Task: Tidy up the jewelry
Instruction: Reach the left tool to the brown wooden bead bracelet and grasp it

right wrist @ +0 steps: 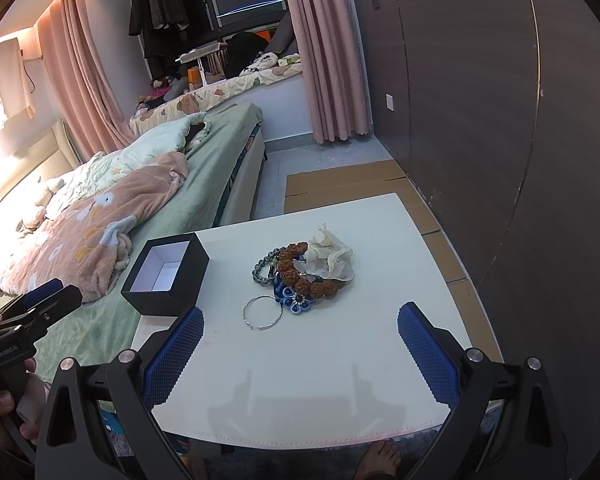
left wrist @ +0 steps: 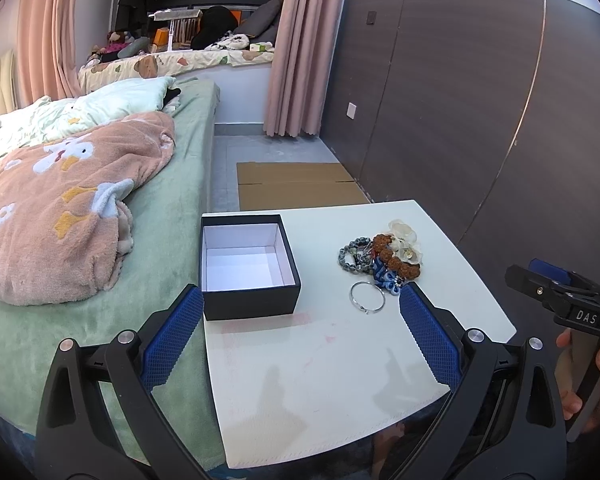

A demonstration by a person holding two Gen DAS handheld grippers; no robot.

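With both my left gripper (left wrist: pixel 300 332) and right gripper (right wrist: pixel 300 344) spread apart and empty, the tangled jewelry pile (right wrist: pixel 306 270) at 12 o'clock may drag its neighbours when I lift the silver bangle (right wrist: pixel 263 312) toward the black box (right wrist: pixel 166 280) at 10 o'clock on the desk (right wrist: pixel 340 380)

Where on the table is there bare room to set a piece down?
Free: the near strip of the white table before both claws, and the gap between the black box and the silver ring. Crowded: the jewelry pile behind the ring.
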